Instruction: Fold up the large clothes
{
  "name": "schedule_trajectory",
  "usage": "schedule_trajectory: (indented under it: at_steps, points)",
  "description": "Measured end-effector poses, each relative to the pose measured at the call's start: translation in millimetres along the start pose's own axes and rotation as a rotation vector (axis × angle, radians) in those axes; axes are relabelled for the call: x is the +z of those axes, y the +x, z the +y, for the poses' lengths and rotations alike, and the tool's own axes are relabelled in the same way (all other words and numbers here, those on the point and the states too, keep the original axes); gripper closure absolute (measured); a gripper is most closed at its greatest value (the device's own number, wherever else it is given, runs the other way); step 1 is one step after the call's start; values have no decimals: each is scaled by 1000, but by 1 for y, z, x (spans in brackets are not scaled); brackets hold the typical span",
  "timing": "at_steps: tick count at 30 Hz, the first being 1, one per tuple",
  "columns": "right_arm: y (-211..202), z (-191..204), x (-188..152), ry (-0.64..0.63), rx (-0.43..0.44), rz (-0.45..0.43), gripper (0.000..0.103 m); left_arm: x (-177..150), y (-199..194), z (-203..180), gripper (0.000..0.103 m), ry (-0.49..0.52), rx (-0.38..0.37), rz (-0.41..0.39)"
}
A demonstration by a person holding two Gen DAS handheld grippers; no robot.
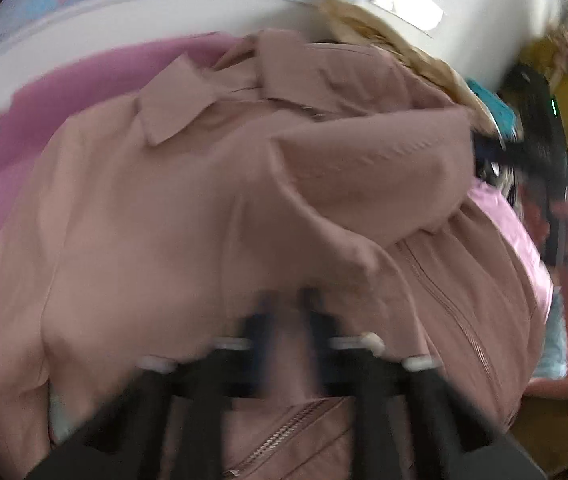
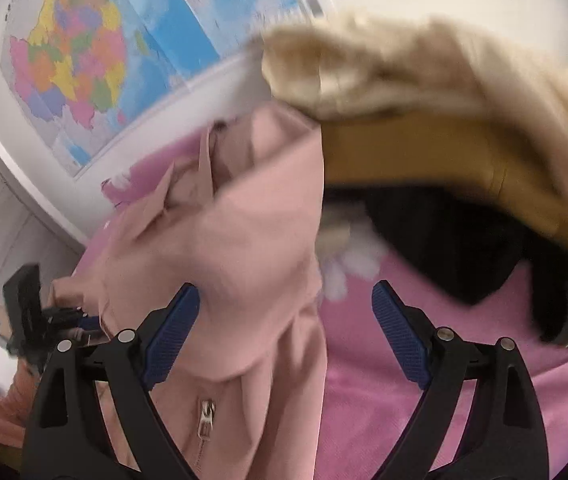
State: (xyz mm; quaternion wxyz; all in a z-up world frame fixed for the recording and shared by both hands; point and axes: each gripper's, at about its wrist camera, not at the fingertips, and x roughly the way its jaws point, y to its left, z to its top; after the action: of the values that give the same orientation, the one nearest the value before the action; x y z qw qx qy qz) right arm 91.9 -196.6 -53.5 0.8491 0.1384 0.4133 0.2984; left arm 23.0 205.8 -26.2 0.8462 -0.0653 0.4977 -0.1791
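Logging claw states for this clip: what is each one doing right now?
Left claw: shut on the pink jacket, though blurred.
Right claw: open, holding nothing; the jacket lies beneath and between its fingers.

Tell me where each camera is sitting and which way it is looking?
Left wrist: rides on the left gripper, looking along its nearly closed fingers pressed into the dusty-pink zippered jacket; the right gripper and a forearm show at the right edge.
Right wrist: rides on the right gripper, looking between wide-open blue-padded fingers at the jacket, pink bedsheet and colourful wall map; the left gripper shows far left.
Shared: jacket, bedsheet, map, cream fuzzy garment.
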Motion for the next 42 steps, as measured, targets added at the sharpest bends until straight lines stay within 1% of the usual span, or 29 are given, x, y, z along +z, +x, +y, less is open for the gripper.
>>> schedule_trajectory:
  at_steps: [1, 2, 4, 6, 7, 9, 10, 12, 13, 14, 16, 17, 19, 20, 23, 25, 26, 27, 28, 29, 30, 32, 34, 35, 36, 37, 38, 39, 42]
  points:
    - [-3, -4, -3, 5, 20, -13, 16, 0, -7, 10, 101, -40, 9, -17]
    - [-9, -5, -6, 6, 37, -30, 16, -1, -13, 17, 101, -65, 24, -40]
    - [-21, -9, -12, 9, 71, -70, 16, -3, -34, 36, 101, -150, 60, -117]
    - [-28, -10, -14, -15, 68, -80, 16, -6, -51, 53, 101, -218, 64, -163]
    - [-27, -9, -14, -35, 53, -76, 16, -8, -58, 55, 101, -222, 74, -179]
    - [-19, -5, -11, -68, 11, -56, 15, -7, -67, 53, 101, -194, 49, -204]
    - [-14, -3, -9, -70, 15, -49, 17, -6, -67, 48, 100, -179, 38, -206]
    - [-3, 2, -4, -68, 41, -37, 21, -2, -64, 31, 88, -125, 5, -200]
    - [1, 7, -1, -73, 57, -29, 26, 1, -61, 21, 75, -97, -5, -189]
    - [6, 13, 1, -86, 73, -22, 32, 3, -56, 11, 66, -67, -12, -179]
    - [10, 24, 4, -115, 86, -17, 39, 5, -45, -10, 60, 2, -31, -157]
    - [12, 31, 6, -132, 87, -15, 41, 7, -39, -17, 60, 18, -40, -143]
    - [13, 41, 8, -155, 85, -16, 41, 7, -25, -30, 59, 45, -66, -113]
    - [14, 44, 8, -162, 82, -17, 41, 7, -20, -35, 55, 53, -72, -104]
    - [14, 52, 11, -181, 74, -22, 41, 7, -4, -47, 50, 81, -31, -73]
    - [14, 56, 13, -194, 60, -24, 41, 4, 2, -45, 50, 83, -3, -51]
    - [16, 58, 14, -203, 53, -24, 41, 4, 6, -46, 50, 84, 30, -36]
    - [16, 59, 15, -209, 51, -23, 41, 4, 6, -43, 53, 81, 48, -31]
    - [17, 61, 17, -213, 47, -21, 42, 4, 6, -39, 68, 73, 53, -26]
    - [19, 65, 20, -221, 33, -15, 43, 5, 6, -34, 87, 60, 49, -21]
    - [22, 69, 23, -235, 19, -10, 44, 7, 3, -27, 99, 41, 59, -25]
    - [24, 79, 30, -274, -9, -9, 47, 9, -9, -12, 99, 4, 93, -60]
    - [24, 86, 38, -295, -33, -21, 47, 11, -29, 4, 100, -40, 155, -120]
    - [20, 87, 42, -298, -34, -43, 46, 12, -37, 11, 100, -59, 187, -139]
    - [16, 86, 45, -293, -21, -67, 43, 12, -45, 19, 100, -82, 219, -156]
    - [11, 81, 48, -281, -16, -90, 36, 11, -51, 25, 99, -99, 228, -162]
    - [8, 76, 49, -269, -32, -100, 35, 11, -54, 31, 99, -113, 228, -161]
    - [7, 72, 50, -258, -44, -99, 34, 10, -56, 36, 98, -126, 226, -152]
    - [10, 43, 42, -182, -55, -66, 21, 7, -55, 43, 95, -147, 224, -128]
